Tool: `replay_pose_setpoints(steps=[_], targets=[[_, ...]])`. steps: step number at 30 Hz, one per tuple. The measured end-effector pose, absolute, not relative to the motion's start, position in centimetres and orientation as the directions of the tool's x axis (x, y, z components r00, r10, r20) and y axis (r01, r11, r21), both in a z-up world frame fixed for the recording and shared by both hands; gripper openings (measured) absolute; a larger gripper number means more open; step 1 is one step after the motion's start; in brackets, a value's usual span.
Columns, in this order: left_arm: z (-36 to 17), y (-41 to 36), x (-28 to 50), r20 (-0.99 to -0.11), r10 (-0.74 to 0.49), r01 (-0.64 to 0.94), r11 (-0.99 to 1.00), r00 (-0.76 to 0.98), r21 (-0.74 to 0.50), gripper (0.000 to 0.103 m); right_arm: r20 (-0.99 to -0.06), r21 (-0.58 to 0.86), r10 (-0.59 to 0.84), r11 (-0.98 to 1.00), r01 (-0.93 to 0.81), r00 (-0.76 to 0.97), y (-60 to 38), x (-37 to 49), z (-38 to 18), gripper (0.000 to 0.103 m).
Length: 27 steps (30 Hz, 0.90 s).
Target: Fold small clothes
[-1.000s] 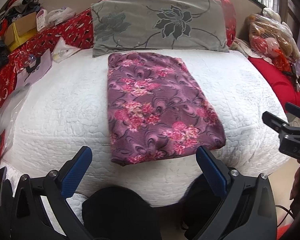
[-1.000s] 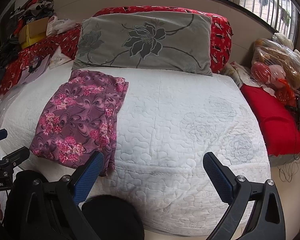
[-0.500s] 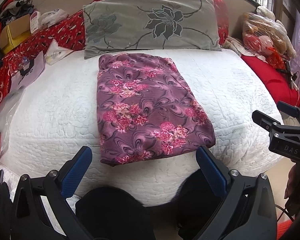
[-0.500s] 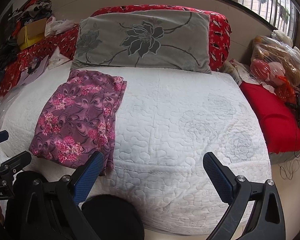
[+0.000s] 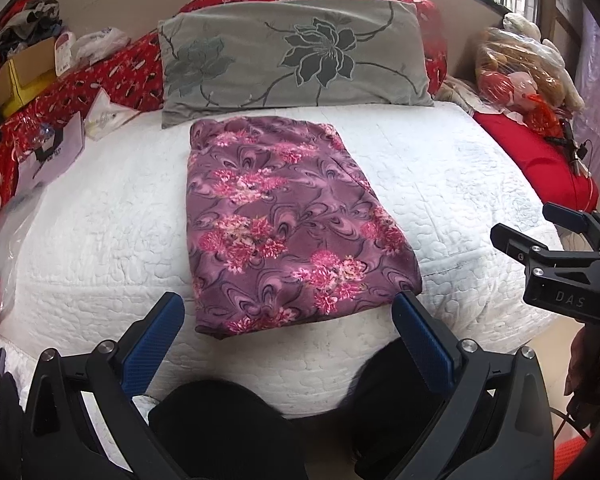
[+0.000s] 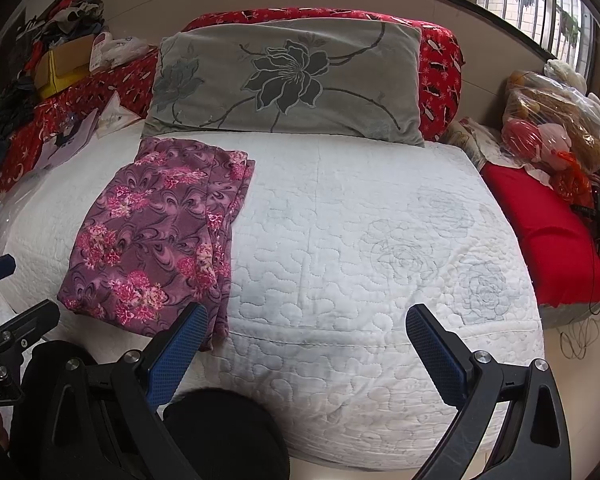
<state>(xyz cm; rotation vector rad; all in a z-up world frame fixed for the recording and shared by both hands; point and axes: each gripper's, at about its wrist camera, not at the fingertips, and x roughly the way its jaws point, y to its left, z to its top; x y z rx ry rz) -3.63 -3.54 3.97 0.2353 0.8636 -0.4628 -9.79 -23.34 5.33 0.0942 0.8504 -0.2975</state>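
Operator: What is the status of the garment?

Inspector: The purple floral garment (image 5: 284, 224) lies flat on the white quilted bed (image 5: 100, 232), folded into a compact rectangle. Its far edge sits just in front of the grey floral pillow (image 5: 292, 56); its near edge is close to the front of the mattress. The right wrist view shows stacked layers along the garment's right edge (image 6: 220, 240), which indicates several folds are in place.

Operator: And the two tools?

Inspector: The left hand-held gripper (image 5: 288, 332) has its jaws spread wide and holds nothing; it hovers just short of the garment's near edge. The right hand-held gripper (image 6: 304, 340) is likewise spread and empty, positioned over bare quilt to the right of the garment.

Operator: What remains?

Inspector: By judgement, this item is finished or needs one further fold at most. No other unfolded small clothes are identifiable on the bed.

Operator: Containers?

Inspector: A clear plastic bag (image 6: 556, 120) at the right holds what appear to be soft toys. A cardboard box (image 5: 28, 72) sits at the far left; its contents cannot be determined.
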Motion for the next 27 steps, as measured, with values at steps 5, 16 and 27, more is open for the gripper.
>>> replay_pose_setpoints(steps=[5, 16, 27], targets=[[3.93, -3.45, -3.54, -0.777, -0.286, 0.475, 0.88, 0.56, 0.019, 0.103, -0.753, -0.037, -0.221, 0.955, 0.296, 0.62, -23.43, -9.83, 5.24, 0.1], [3.55, -3.36, -3.2, -0.793, -0.276, 0.465, 0.885, 0.543, 0.011, 0.103, -0.753, -0.036, -0.22, 0.955, 0.294, 0.621, -23.48, -9.87, 5.18, 0.1], [3.41, -3.25, -3.05, -0.798, -0.28, 0.468, 0.884, 0.534, 0.004, 0.103, -0.758, -0.034, -0.217, 0.955, 0.296, 0.615, -23.76, -9.85, 5.04, 0.1]])
